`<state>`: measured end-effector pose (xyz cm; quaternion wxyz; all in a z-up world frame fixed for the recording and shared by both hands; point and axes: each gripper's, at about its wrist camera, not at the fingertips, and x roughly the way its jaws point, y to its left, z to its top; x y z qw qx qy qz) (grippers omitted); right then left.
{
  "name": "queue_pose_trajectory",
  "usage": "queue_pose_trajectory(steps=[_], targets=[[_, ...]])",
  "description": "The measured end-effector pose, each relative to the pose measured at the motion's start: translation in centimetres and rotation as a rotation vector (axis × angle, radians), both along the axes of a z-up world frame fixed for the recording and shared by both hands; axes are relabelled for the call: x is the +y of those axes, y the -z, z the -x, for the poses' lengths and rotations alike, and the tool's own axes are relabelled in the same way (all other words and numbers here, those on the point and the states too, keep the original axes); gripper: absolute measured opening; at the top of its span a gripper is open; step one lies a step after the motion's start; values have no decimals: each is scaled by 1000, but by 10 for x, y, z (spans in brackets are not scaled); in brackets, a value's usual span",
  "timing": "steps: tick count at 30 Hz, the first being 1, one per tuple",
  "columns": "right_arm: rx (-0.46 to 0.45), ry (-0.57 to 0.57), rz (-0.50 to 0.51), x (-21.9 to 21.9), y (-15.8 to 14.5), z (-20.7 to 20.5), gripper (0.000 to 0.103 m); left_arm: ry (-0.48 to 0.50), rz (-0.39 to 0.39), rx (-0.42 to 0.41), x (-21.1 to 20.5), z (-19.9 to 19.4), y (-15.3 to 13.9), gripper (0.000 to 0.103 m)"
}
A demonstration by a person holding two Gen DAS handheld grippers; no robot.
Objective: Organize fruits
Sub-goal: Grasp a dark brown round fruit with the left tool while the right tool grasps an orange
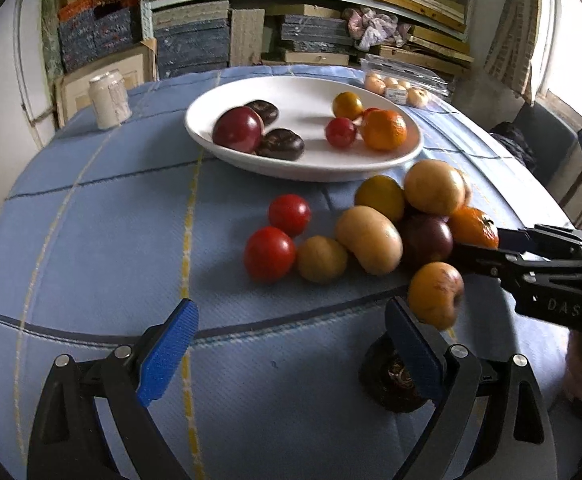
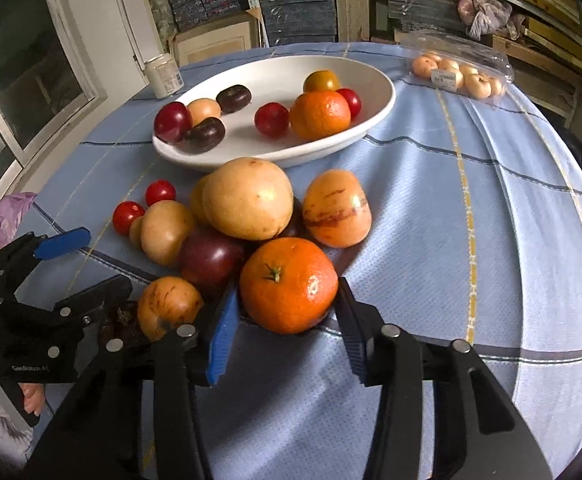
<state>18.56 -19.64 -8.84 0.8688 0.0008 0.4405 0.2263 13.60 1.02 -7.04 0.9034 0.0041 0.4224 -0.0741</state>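
Observation:
A white oval bowl (image 1: 303, 168) (image 2: 379, 92) stands mid-table and holds several fruits, among them an orange mandarin (image 1: 384, 129) (image 2: 320, 114) and dark plums. A pile of loose fruit (image 1: 369, 234) (image 2: 247, 199) lies on the blue cloth in front of it. My right gripper (image 2: 287, 334) has its jaws around a mandarin (image 2: 289, 285) (image 1: 473, 227) at the near side of the pile, pads touching or nearly touching its sides. My left gripper (image 1: 291, 346) is open and empty, just before the pile. A dark fruit (image 1: 391, 380) lies behind its right finger.
A white can (image 1: 109, 98) (image 2: 164, 75) stands at the far left of the table. A clear plastic pack of small pale fruits (image 1: 399, 90) (image 2: 461, 70) lies at the far right. Stacked boxes on shelves fill the wall behind.

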Motion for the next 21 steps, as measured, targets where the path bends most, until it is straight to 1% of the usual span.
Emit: queue_pose_trajectory(steps=[1, 4, 5, 7, 9, 10, 14, 17, 18, 19, 20, 21], targets=[[4, 7, -13, -4, -1, -1, 46, 9, 10, -2, -1, 3, -1, 95], [13, 22, -22, -9, -1, -2, 46, 10, 23, -65, 0, 17, -10, 95], [14, 23, -24, -9, -2, -2, 46, 31, 56, -89, 0, 22, -15, 95], [5, 23, -24, -10, -4, -1, 46, 62, 76, -107, -4, 27, -19, 95], [4, 26, -24, -11, -5, 0, 46, 90, 43, -126, -14, 32, -20, 95], [5, 29, -26, -11, -4, 1, 46, 117, 31, -111, -21, 32, -17, 95], [6, 38, -34, -14, -6, 0, 46, 160, -49, -67, -41, 29, -3, 95], [3, 38, -35, -14, -7, 1, 46, 169, -58, -52, -43, 26, 2, 93], [4, 37, -35, -14, -7, 1, 46, 171, -50, -46, -42, 25, 3, 87], [5, 36, -34, -14, -7, 1, 46, 174, -41, -37, -40, 24, 5, 74], [6, 35, -34, -14, -7, 1, 46, 182, -28, -17, -40, 22, 7, 66], [6, 35, -33, -14, -7, 1, 46, 196, -12, -2, -41, 20, 9, 54]])
